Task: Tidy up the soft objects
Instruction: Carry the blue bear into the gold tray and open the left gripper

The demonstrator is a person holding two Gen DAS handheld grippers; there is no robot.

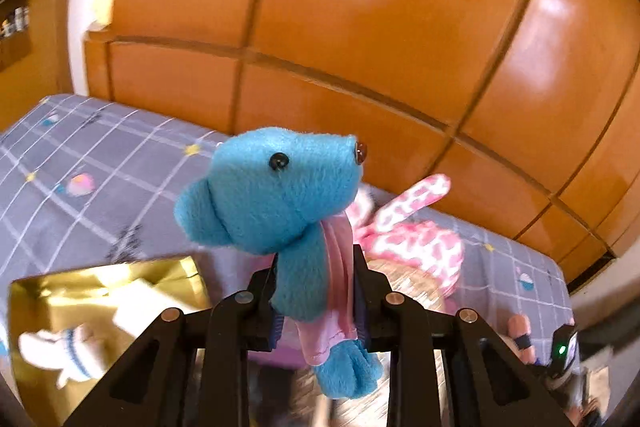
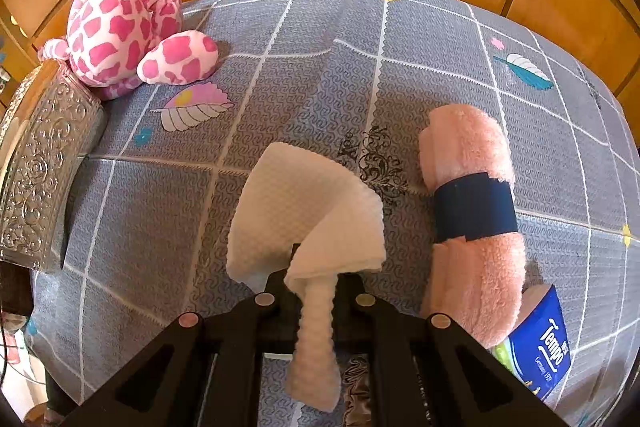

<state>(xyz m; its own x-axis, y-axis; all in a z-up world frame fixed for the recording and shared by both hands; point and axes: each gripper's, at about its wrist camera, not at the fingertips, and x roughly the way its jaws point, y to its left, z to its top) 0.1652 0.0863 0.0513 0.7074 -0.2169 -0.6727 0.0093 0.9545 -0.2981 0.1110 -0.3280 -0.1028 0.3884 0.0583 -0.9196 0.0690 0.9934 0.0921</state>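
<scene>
My left gripper is shut on a blue plush toy with a pink scarf, held up above the bed; its head sticks out past the fingertips and a paw hangs below. A pink-and-white spotted plush lies on the bed behind it, also in the right wrist view as the spotted plush at the far left. My right gripper is shut on a white textured cloth, which fans out above the bedsheet. A rolled pink towel with a dark band lies to its right.
A gold shiny box holding a white striped soft item sits at the left. A silver embossed box stands beside the spotted plush. A blue Tempo tissue pack lies by the towel. Orange wooden panels back the grey patterned bedsheet.
</scene>
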